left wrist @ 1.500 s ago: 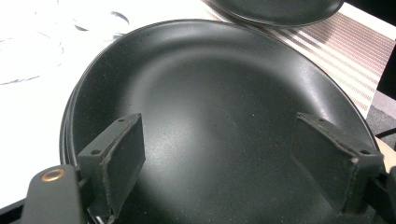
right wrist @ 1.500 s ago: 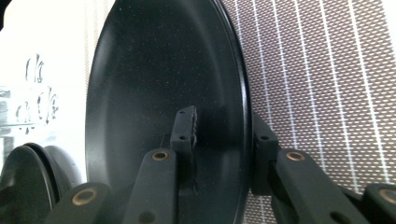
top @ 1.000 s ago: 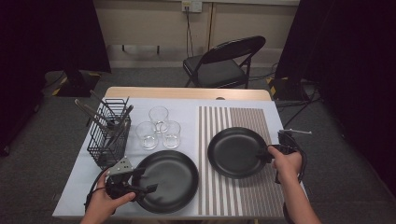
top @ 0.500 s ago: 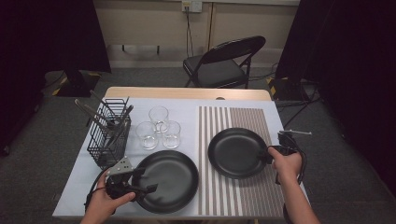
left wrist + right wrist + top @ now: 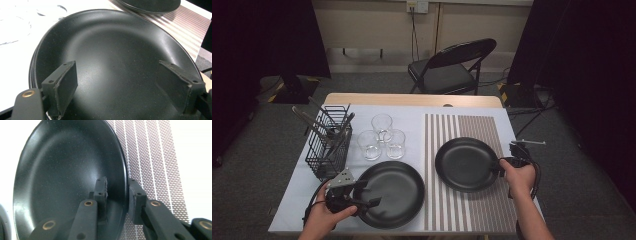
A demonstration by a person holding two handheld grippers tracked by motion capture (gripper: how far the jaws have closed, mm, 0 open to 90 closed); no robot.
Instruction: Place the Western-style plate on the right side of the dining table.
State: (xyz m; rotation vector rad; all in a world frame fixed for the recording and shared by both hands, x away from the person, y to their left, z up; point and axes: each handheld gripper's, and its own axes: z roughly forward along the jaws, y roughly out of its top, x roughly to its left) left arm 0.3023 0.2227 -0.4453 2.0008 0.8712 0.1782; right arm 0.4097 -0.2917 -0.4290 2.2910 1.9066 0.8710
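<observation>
In the high view, two round matte-black plates were seen lying flat on the desk. The larger black plate sat on the pale blue cloth near the front edge, and the smaller black plate sat on the striped brown-and-white placemat; the two were near each other but apart. The left gripper was held at the left rim of the larger plate, and the right gripper was held at the right rim of the smaller one, each approached from the outer side, presumably so that the rims could be taken without the hands crossing. A black wire cutlery basket and three clear glasses were kept behind, well clear of the plates.

In the left gripper view, the larger plate was seen beneath and beyond the left gripper, whose jaws stood wide apart over the plate's bowl, with nothing pressed between them.

In the right gripper view, the rim of the smaller plate was seen running between the jaws of the right gripper, one pad inside the bowl and one outside over the placemat. The jaws had just been closing on that rim and appeared clamped on it, a thin edge grip judged suited to lifting the plate.
</observation>
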